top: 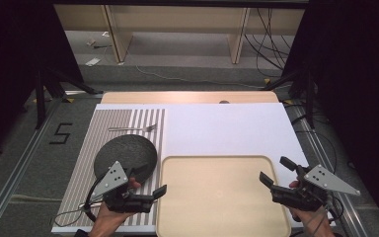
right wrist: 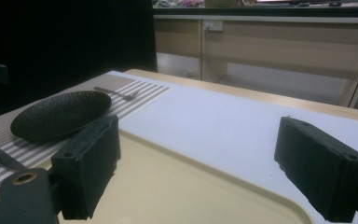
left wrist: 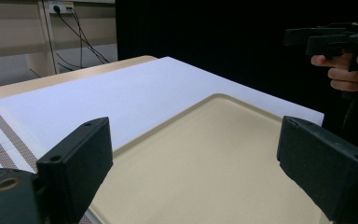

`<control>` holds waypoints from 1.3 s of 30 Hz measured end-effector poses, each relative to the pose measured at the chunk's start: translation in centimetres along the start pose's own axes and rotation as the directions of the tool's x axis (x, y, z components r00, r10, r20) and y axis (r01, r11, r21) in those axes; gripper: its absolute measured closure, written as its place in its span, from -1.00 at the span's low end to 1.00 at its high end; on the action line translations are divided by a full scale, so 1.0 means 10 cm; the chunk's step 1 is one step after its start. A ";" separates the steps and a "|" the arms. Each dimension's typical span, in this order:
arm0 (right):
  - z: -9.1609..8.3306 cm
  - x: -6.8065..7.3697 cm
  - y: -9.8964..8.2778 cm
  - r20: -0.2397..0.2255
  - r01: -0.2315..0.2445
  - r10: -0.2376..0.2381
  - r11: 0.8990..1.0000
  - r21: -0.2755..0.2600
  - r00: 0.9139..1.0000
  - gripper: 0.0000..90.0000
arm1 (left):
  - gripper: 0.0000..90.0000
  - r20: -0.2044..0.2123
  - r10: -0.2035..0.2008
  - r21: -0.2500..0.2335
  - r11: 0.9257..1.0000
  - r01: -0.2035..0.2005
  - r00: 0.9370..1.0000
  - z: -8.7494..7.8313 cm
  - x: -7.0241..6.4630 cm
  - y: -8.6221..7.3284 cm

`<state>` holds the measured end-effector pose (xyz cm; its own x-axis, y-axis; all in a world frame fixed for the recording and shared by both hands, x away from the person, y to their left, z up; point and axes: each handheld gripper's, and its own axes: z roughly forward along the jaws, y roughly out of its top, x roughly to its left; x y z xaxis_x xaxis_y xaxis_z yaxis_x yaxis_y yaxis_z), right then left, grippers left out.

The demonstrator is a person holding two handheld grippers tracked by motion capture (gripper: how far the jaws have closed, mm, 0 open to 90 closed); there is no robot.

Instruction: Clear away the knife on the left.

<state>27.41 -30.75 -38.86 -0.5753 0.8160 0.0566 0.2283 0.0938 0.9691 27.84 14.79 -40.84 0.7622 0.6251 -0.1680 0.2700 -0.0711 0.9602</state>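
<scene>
Two grippers hover with jaws spread, holding nothing: left gripper (top: 148, 196) at the tray's (top: 222, 197) near-left edge, right gripper (top: 276, 180) at its right edge. Left is nearer the plate (top: 128, 150) and fork (top: 133, 129), whose long axis runs left-right on the striped mat (top: 79, 168). The counter (top: 227, 128) beyond lies bare.

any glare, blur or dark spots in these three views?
High view: even light, white sheet bright but not blown out, side curtains black. Left gripper view: tray evenly lit, near jaws soft, background black. Right gripper view: dimmer; dark plate loses texture, jaws slightly blurred, far shelves legible.
</scene>
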 end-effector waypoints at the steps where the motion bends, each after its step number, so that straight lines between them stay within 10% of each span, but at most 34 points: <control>1: 0.00 0.00 0.00 0.001 0.000 0.000 1.000 0.000 1.000 -0.66 | -0.78 0.002 -0.001 0.001 1.000 0.001 1.000 0.00 0.00 0.00; 24: 0.00 0.00 0.00 0.007 -0.004 0.004 1.000 0.003 1.000 -0.66 | -0.77 0.041 0.000 0.025 1.000 -0.002 0.999 -0.12 0.08 0.19; 39: -0.01 -0.01 0.00 0.009 -0.002 0.002 1.000 -0.001 1.000 -0.66 | -0.78 0.047 0.026 0.155 0.987 -0.033 0.999 -0.16 0.16 0.27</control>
<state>27.37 -30.84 -38.88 -0.5676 0.8213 0.0562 0.2286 0.0917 0.9692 28.84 16.78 -38.16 0.7955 0.5862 -0.1534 0.3329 -0.2114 0.9189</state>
